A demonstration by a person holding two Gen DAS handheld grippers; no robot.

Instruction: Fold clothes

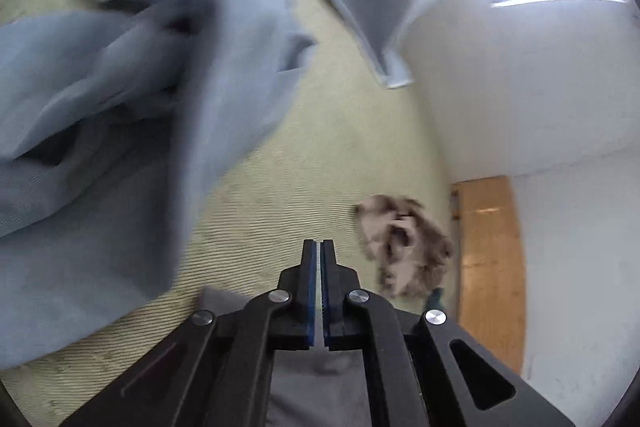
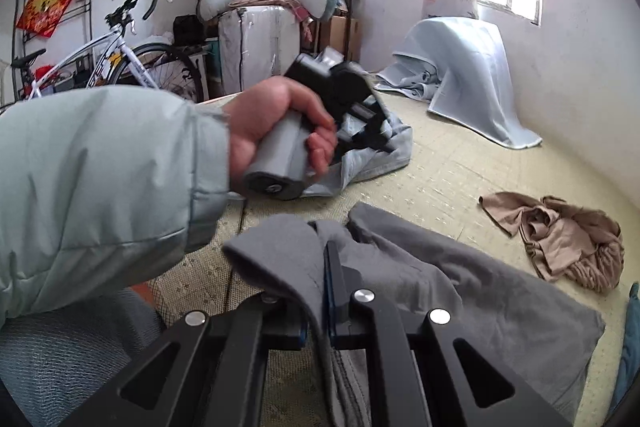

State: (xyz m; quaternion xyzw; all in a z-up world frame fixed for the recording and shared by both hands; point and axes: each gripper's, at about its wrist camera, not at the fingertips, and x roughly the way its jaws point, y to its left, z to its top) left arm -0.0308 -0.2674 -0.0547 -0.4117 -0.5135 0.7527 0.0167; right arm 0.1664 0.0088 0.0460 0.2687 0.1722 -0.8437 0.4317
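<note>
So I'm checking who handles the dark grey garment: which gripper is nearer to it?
Right. The right gripper is clamped on the dark grey garment; the left gripper is farther off, over the light blue cloth.

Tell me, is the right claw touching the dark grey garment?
Touching. The right wrist view shows the right claw shut on a fold of the dark grey garment, which drapes over its fingers.

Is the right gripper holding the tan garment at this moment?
No, the right gripper pinches the grey garment; the tan garment lies apart.
</note>
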